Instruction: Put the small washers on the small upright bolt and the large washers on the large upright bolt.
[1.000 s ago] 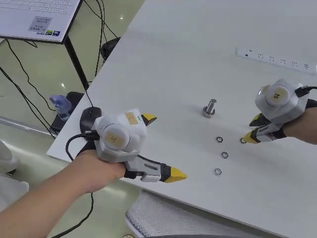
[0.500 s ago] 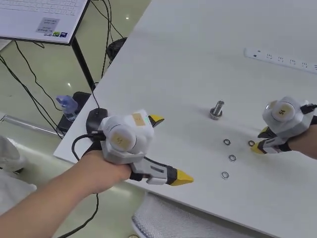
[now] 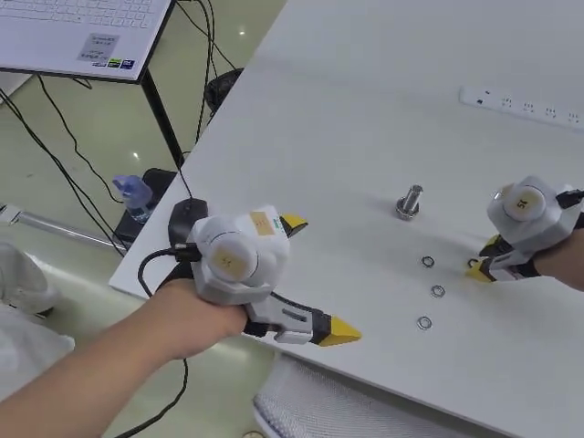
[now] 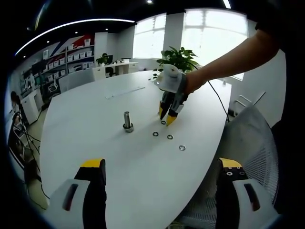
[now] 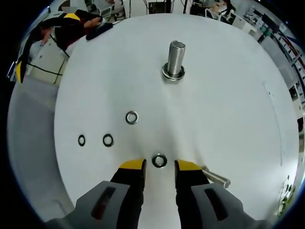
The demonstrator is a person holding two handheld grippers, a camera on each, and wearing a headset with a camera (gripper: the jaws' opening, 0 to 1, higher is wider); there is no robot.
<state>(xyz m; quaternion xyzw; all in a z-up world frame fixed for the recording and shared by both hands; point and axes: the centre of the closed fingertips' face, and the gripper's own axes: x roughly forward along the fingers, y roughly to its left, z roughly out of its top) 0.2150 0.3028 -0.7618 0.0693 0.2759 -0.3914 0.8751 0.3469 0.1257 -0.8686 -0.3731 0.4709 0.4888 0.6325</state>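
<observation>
Your right gripper (image 5: 159, 168) has its jaws narrowly apart astride a washer (image 5: 159, 161) on the counter (image 5: 228, 95), between the upright bolt (image 5: 174, 57) and the near edge, ready to pinch it, while your left gripper (image 3: 319, 276) hangs wide open and empty, clear of the work.

One silver threaded bolt (image 5: 174, 56) is seen standing upright on the white desk (image 5: 228, 95), with a wider ring at its foot. Three silver washers are laid flat in a loose row apart from it: the nearest washer (image 5: 132, 117), the middle washer (image 5: 108, 140) and the farthest washer (image 5: 81, 140). A fourth washer (image 5: 159, 161) is found flat between the parted tips of the right hand-held gripper (image 5: 159, 167), with a gap left on each side.
</observation>
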